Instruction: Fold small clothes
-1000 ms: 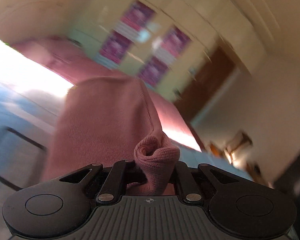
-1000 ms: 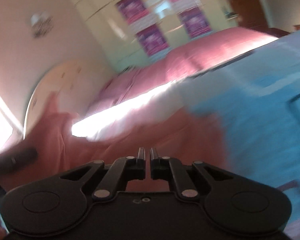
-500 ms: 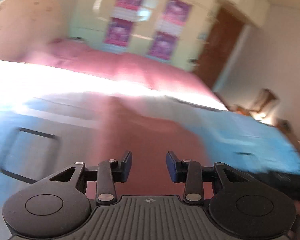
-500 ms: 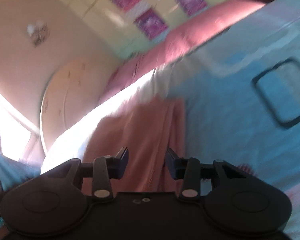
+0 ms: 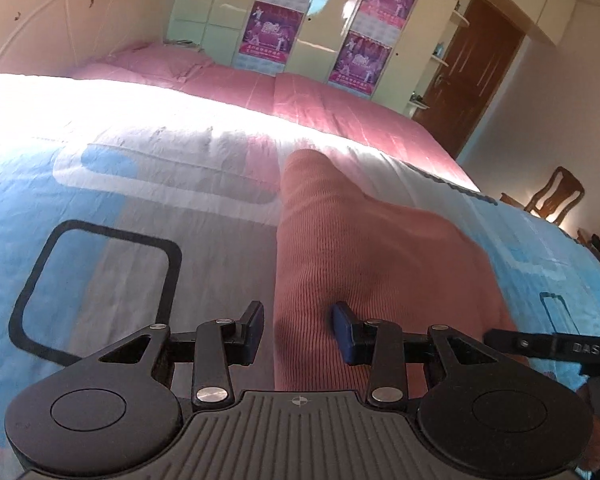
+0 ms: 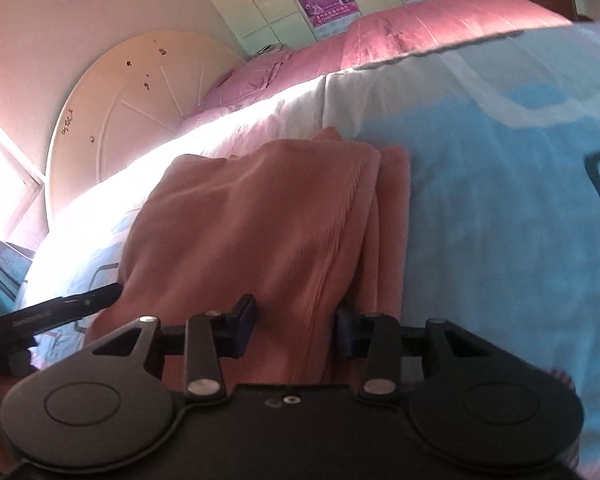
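Note:
A pink ribbed garment [image 5: 372, 252] lies folded on the blue and white bedspread [image 5: 132, 208]. My left gripper [image 5: 298, 330] is open and empty, just above the garment's near left edge. In the right wrist view the garment [image 6: 256, 220] shows stacked layers with a folded edge on its right side. My right gripper [image 6: 294, 330] is open and empty over the garment's near end. The right gripper's finger [image 5: 548, 346] shows at the right edge of the left wrist view, and the left gripper's finger [image 6: 60, 308] at the left edge of the right wrist view.
A pink duvet [image 5: 308, 100] covers the far side of the bed. A round cream headboard [image 6: 132, 92] stands behind. Wardrobe doors with purple posters [image 5: 272, 28], a brown door [image 5: 476, 68] and a wooden chair [image 5: 552, 196] line the far wall.
My left gripper let go of the bunched pink cloth and opened. My right gripper opened too. The garment now lies flat and folded on the bed, and both grippers hover low over it.

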A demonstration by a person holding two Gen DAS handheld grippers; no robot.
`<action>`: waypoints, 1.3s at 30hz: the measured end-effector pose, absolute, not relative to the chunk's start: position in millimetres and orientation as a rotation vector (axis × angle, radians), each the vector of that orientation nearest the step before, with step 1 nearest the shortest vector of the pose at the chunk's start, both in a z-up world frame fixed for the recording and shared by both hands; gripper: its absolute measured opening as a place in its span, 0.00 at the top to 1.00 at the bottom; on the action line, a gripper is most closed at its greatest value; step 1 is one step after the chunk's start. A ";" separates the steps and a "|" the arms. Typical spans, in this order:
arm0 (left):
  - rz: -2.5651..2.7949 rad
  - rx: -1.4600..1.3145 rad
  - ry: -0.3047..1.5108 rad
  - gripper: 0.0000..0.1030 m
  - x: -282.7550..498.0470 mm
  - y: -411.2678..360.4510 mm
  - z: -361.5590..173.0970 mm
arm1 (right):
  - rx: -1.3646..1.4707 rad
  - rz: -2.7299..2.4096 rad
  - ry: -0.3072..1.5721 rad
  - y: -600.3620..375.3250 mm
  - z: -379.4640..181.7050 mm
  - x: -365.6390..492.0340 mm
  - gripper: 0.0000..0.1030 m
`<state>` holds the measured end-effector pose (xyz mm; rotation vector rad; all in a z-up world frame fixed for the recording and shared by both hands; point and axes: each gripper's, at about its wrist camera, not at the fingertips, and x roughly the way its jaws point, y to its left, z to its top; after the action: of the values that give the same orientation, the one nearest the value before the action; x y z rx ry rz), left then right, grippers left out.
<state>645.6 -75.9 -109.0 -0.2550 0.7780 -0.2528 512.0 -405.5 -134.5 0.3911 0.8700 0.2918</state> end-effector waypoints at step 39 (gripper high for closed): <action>-0.390 -0.054 0.741 0.61 693.1 -138.7 -88.9 | -0.023 0.144 0.803 -388.9 -119.9 573.5 0.80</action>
<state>693.1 -138.7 -88.9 -0.0538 0.7406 -0.3903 573.5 -388.9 -119.9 -0.0233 0.8031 0.1437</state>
